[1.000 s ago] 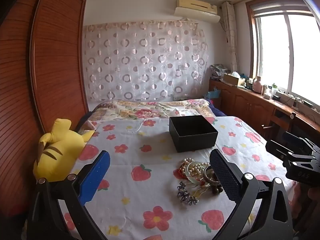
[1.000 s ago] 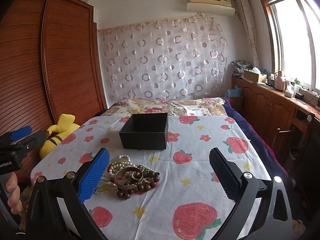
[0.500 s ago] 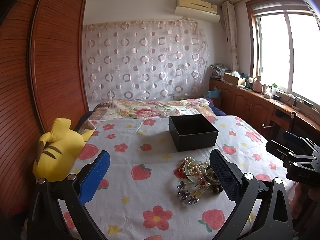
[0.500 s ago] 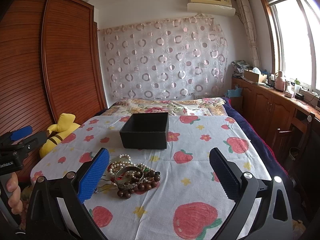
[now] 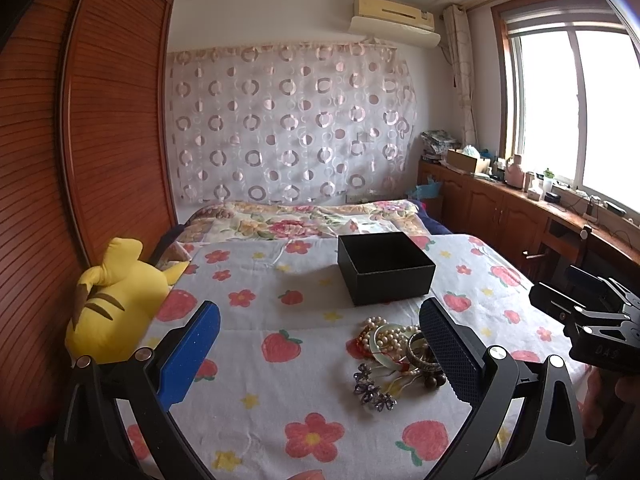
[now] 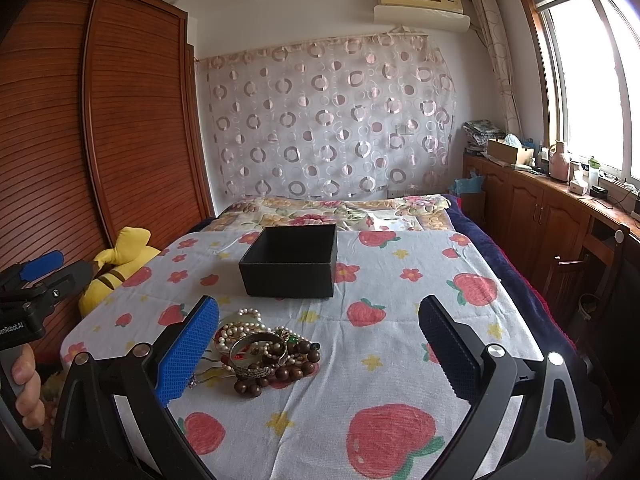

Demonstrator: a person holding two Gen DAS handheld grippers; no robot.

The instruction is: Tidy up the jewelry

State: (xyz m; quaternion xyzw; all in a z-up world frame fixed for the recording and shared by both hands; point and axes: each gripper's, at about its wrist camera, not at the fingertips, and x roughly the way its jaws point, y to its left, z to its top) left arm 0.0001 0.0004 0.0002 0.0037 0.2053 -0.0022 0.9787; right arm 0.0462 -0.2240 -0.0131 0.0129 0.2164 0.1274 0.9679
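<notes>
bed [image 5: 280, 312]: jewelry pile [image 6: 264, 350] partly hidden behind left hand-held gripper [image 5: 320, 354] finger; right hand-held gripper [image 6: 318, 350] likewise; both wide, holding nothing.

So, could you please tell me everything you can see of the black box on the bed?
The box is square, matte black, seemingly card or textured board, with straight walls and no lid in view. It sits upright and open on the strawberry-print sheet, just beyond the jewelry pile, apart from it. Its inside looks dark; no contents are visible. Neither claw touches it.
</notes>
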